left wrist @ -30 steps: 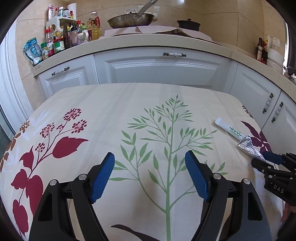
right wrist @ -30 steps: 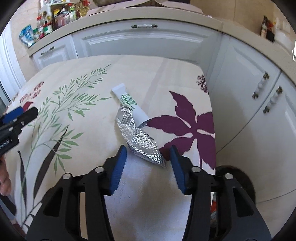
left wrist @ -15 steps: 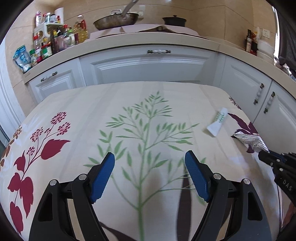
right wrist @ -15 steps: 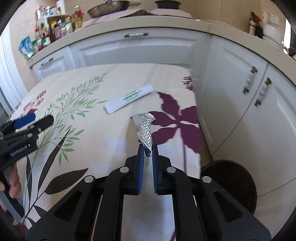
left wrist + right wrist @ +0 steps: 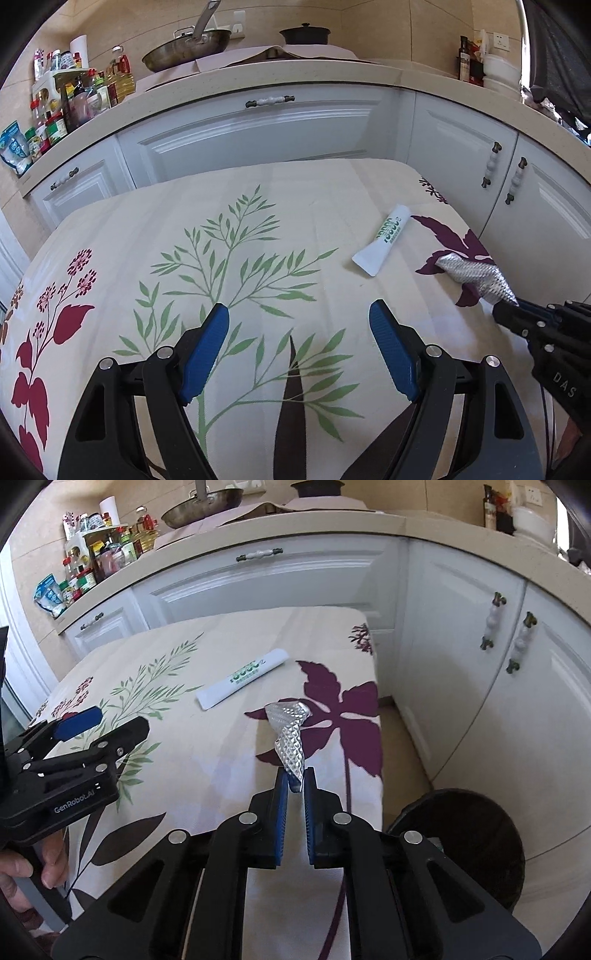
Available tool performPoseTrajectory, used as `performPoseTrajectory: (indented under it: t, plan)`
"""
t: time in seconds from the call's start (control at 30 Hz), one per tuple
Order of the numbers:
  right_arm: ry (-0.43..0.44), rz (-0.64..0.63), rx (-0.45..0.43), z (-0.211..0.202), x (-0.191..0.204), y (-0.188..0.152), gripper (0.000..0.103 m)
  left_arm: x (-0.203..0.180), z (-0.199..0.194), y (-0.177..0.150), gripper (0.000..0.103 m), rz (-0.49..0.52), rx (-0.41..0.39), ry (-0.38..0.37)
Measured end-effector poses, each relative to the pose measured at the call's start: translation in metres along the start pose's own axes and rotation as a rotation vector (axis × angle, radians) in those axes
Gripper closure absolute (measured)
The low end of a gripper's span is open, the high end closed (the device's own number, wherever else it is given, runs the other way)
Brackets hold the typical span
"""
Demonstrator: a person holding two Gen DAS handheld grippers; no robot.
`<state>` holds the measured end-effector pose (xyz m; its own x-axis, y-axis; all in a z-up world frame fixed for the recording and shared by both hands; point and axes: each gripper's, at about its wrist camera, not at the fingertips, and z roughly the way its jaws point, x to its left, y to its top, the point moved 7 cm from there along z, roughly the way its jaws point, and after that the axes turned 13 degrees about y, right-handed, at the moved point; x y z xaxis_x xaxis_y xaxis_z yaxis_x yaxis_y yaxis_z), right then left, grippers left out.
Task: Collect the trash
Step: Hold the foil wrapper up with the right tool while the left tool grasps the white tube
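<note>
**Where things lie around the two grippers**

The right gripper [image 5: 294,775] sits over the right edge of the table [image 5: 229,642], jaws pinched on the near end of a foil wrapper [image 5: 289,738] that juts forward from its fingertips. Ahead and to its left a paper sleeve [image 5: 242,679] lies flat on the tablecloth, apart from the wrapper. Below and to its right a bin [image 5: 476,834] stands on the floor just beside the table. The left gripper [image 5: 92,731] lies to its left, jaws spread over the cloth. From the left gripper [image 5: 299,328], the sleeve [image 5: 384,240] is ahead to the right, and the wrapper [image 5: 476,275] farther right. Cabinets [image 5: 258,129] stand behind the table and along its right side.
</note>
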<state>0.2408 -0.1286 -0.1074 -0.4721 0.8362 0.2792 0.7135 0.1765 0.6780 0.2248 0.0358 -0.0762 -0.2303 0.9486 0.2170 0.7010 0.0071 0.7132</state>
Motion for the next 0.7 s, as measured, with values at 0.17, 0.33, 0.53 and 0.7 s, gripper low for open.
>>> performPoseTrajectory:
  t: [0.17,0.33,0.53,0.7]
  plan:
    - [-0.013,0.002,-0.007,0.002,-0.001,0.006,0.072,0.007,-0.001,-0.002,0.027,-0.015,0.005,0.002]
    - [-0.015,-0.01,0.011,0.012,0.003,0.01,0.07,0.017,0.001,-0.004,0.027,-0.032,0.013,0.012]
    - [-0.025,-0.029,0.052,0.025,0.008,0.011,0.074,0.028,0.002,-0.005,0.027,-0.053,0.018,0.016]
    - [-0.039,-0.027,0.048,0.024,0.009,0.01,0.075,0.027,0.001,-0.005,0.027,-0.058,0.013,0.004]
